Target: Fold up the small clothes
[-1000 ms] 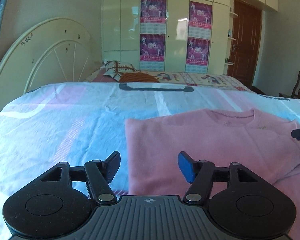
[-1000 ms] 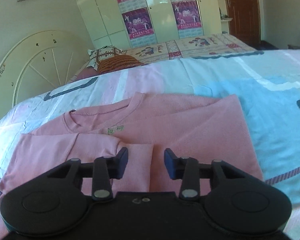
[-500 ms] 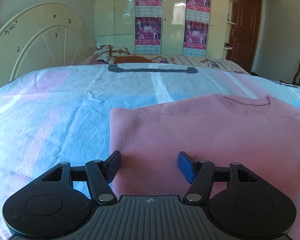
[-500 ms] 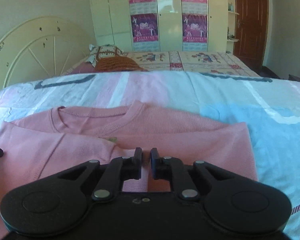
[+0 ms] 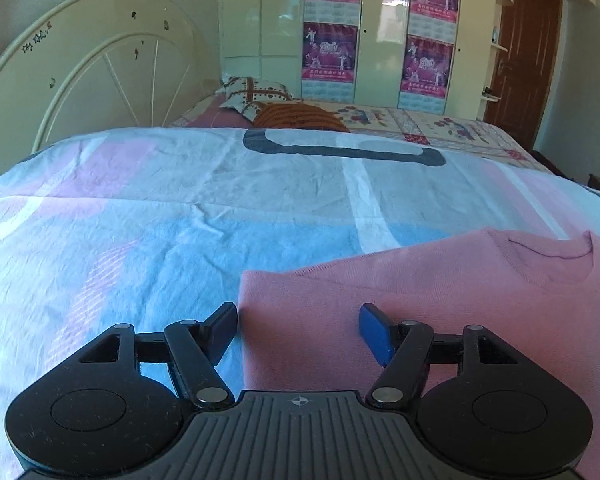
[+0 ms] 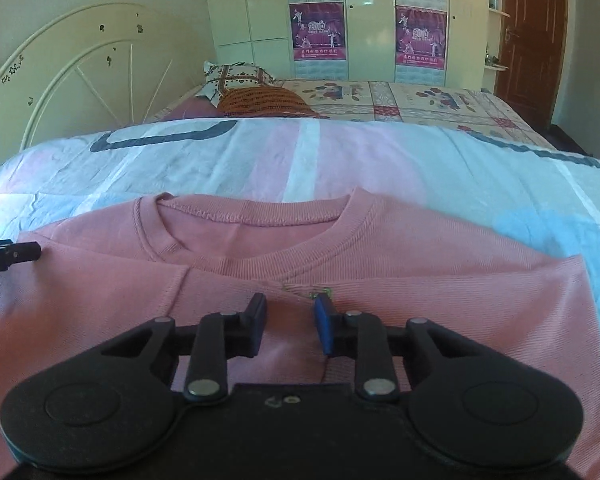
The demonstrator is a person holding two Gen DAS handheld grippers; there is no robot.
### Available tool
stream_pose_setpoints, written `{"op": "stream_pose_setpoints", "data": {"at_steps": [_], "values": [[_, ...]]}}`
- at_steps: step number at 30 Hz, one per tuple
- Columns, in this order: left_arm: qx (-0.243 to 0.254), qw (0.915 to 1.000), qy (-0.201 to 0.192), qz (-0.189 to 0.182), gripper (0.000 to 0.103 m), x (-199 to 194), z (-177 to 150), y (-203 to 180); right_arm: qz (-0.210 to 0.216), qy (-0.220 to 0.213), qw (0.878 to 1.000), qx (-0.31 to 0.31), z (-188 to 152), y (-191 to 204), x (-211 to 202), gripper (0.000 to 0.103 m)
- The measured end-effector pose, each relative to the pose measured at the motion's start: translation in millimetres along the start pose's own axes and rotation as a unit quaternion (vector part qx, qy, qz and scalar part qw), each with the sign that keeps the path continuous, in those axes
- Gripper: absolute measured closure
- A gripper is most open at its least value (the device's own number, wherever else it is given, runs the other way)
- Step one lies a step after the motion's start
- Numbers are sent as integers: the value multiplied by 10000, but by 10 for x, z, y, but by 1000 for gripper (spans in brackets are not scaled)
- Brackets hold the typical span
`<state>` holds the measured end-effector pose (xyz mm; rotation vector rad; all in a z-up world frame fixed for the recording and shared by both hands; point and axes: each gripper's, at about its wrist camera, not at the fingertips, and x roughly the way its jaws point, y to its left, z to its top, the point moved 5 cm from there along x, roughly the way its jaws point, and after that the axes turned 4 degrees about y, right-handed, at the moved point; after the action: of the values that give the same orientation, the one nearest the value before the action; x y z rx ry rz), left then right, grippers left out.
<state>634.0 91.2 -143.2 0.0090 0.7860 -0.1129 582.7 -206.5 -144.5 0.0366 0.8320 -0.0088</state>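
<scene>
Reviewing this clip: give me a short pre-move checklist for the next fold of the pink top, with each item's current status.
1. Left gripper open: ok, jaws wide apart.
2. Left gripper at the pink top's folded side edge: ok, one finger over the bedsheet, the other over the fabric.
3. Right gripper open: ok, with a narrower gap.
4. Right gripper holding fabric: not ok, nothing between the jaws.
5. Sleeves folded in: ok on the near side; the rest cannot tell.
6. Hem position: cannot tell, out of view.

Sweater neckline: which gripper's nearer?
Right. The right gripper sits mid-chest just below the neckline; the left gripper is at the sweater's left edge.
</scene>
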Motion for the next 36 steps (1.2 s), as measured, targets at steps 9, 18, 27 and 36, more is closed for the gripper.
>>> {"op": "stream_pose_setpoints", "data": {"at_steps": [9,18,27,36], "values": [[514,9964,-80,-673,37,-263,-476,-859,614,52,9955,-724,-214,667,-84,64],[262,9995,-168,-63,37,-589,-600,-332,-38,-59,9999,-111,-332,-25,-456,61],[837,9953,-115,-477,37,-785,-894,-1026,610,151,9945,-841,-735,684,-577,63],[183,9997,-76,-145,37,-904,-1029,-158,238,110,9997,-36,-688,-27,-750,98]]}}
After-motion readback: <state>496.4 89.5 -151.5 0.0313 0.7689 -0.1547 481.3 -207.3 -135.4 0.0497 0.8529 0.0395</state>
